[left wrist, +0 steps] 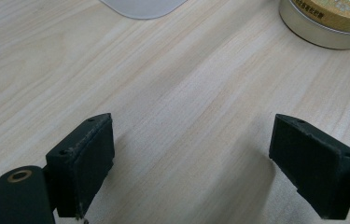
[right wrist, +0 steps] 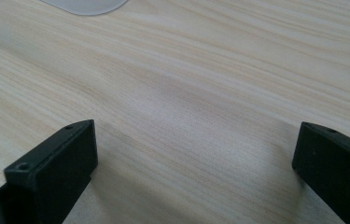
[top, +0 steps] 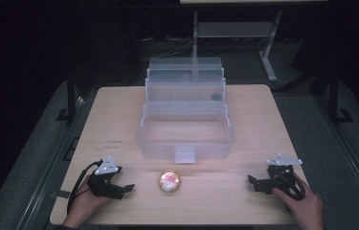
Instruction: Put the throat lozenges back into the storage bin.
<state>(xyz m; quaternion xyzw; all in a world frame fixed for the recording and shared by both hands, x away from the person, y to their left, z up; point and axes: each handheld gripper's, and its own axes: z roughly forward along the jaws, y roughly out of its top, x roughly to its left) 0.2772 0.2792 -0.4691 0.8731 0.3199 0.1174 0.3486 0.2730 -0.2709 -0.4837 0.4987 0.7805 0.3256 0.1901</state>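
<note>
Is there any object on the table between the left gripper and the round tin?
Nothing visible. Between the left gripper, jaws open, and the round tin lies bare wooden table. The clear plastic box stands farther back, off that path.

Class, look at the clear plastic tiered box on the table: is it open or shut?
Open. The clear plastic box has its tiered trays stepped back and up, leaving the bottom compartment uncovered.
</note>
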